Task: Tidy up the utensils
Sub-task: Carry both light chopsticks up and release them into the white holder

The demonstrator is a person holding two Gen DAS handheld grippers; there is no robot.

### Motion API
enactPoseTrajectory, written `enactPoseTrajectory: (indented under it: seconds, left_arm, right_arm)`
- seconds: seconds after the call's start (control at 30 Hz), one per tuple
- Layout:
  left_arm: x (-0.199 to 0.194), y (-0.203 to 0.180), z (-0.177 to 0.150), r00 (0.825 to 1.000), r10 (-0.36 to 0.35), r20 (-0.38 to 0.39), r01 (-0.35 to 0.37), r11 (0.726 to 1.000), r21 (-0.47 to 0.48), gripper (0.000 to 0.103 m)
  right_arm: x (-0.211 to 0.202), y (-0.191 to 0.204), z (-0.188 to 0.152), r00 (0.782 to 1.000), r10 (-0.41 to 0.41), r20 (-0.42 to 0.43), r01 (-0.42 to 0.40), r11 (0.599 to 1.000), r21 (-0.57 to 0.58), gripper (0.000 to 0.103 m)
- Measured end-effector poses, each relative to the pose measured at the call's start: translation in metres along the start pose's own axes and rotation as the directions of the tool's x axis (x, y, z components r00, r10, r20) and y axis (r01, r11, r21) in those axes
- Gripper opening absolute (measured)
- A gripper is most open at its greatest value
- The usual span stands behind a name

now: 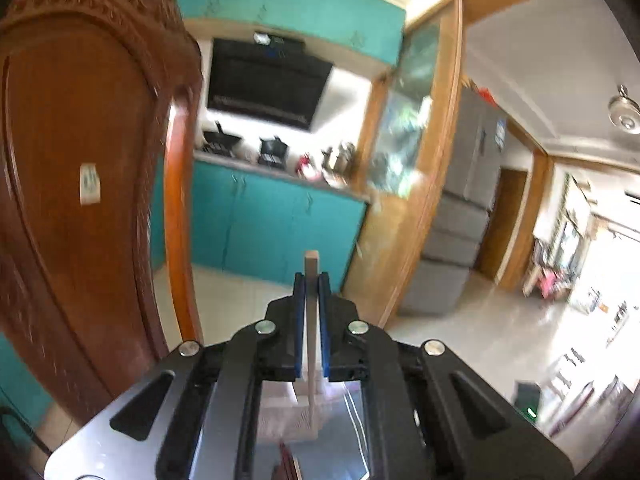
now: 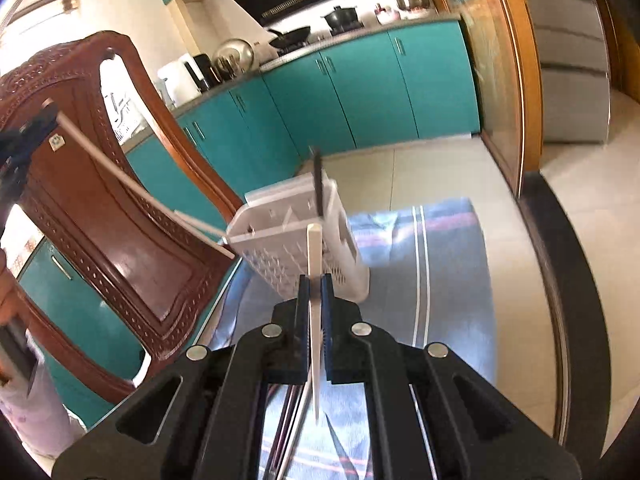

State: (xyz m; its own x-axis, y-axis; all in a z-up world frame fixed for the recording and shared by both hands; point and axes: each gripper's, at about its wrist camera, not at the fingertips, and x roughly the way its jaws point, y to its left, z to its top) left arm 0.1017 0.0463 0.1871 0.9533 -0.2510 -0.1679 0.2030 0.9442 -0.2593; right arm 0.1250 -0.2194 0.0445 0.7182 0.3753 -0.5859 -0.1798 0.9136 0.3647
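Observation:
In the left wrist view my left gripper point(image 1: 312, 280) is shut on a pale chopstick point(image 1: 311, 260), whose blunt end pokes out past the fingertips. In the right wrist view my right gripper point(image 2: 315, 282) is shut on another pale chopstick point(image 2: 314, 248), held upright just in front of a white slotted utensil basket point(image 2: 280, 256). A dark chopstick point(image 2: 319, 184) stands in the basket. My left gripper point(image 2: 38, 120) shows at the left edge, and its long chopstick point(image 2: 120, 172) slants down toward the basket's left rim. More sticks point(image 2: 288, 420) lie beneath my right gripper.
The basket stands on a blue striped cloth point(image 2: 440, 280) over a glass tabletop. A carved wooden chair back point(image 2: 100, 200) rises close on the left. Teal cabinets point(image 2: 360, 88) with pots on the counter lie beyond, and a grey fridge point(image 1: 464, 208) stands to the right.

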Motion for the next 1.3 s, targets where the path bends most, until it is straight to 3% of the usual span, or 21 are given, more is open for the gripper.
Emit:
enactPoseTrajectory:
  seconds: [0.2, 0.33, 0.5, 0.63, 0.7, 0.77, 1.0, 1.2, 1.3]
  left_arm:
    - [0.05, 0.024, -0.007, 0.996, 0.084, -0.009, -0.084, 0.992, -0.094, 0.007]
    - [0.061, 0.036, -0.008, 0.997, 0.081, -0.004, -0.081, 0.985, -0.149, 0.007]
    - [0.06, 0.042, -0.01, 0.989, 0.138, 0.061, -0.128, 0.98, -0.151, 0.007]
    - [0.066, 0.045, -0.016, 0.98, 0.184, 0.077, -0.173, 0.976, -0.133, 0.007]
    - [0.073, 0.043, -0.024, 0.975, 0.208, 0.073, -0.201, 0.975, -0.097, 0.007]
    - [0.086, 0.041, -0.036, 0.975, 0.218, 0.041, -0.215, 0.974, -0.07, 0.007]
    - [0.104, 0.039, -0.068, 0.972, 0.226, -0.062, -0.227, 0.974, -0.019, 0.007]
    - [0.104, 0.036, -0.078, 0.97, 0.226, -0.086, -0.226, 0.974, 0.008, 0.007]
    - [0.103, 0.037, -0.08, 0.97, 0.221, -0.099, -0.222, 0.975, -0.001, 0.007]
  right_arm:
    - [-0.018, 0.025, 0.032, 0.998, 0.005, 0.064, 0.0, 0.997, -0.077, 0.006]
    - [-0.038, 0.037, 0.06, 0.988, 0.023, 0.15, -0.008, 0.995, -0.096, 0.006]
    - [-0.056, 0.056, 0.099, 0.955, 0.006, 0.297, 0.027, 0.994, -0.106, 0.006]
    - [-0.049, 0.064, 0.115, 0.933, -0.004, 0.359, 0.043, 0.994, -0.102, 0.006]
    - [-0.038, 0.069, 0.115, 0.911, -0.039, 0.411, 0.092, 0.99, -0.111, 0.006]
    - [-0.028, 0.071, 0.113, 0.902, -0.07, 0.425, 0.131, 0.985, -0.114, 0.006]
    - [0.029, 0.047, 0.089, 0.944, -0.113, 0.31, 0.145, 0.986, -0.083, 0.006]
    - [0.046, 0.039, 0.072, 0.958, -0.115, 0.261, 0.139, 0.987, -0.075, 0.006]
    - [0.04, 0.036, 0.064, 0.955, -0.131, 0.265, 0.153, 0.986, -0.067, 0.008]
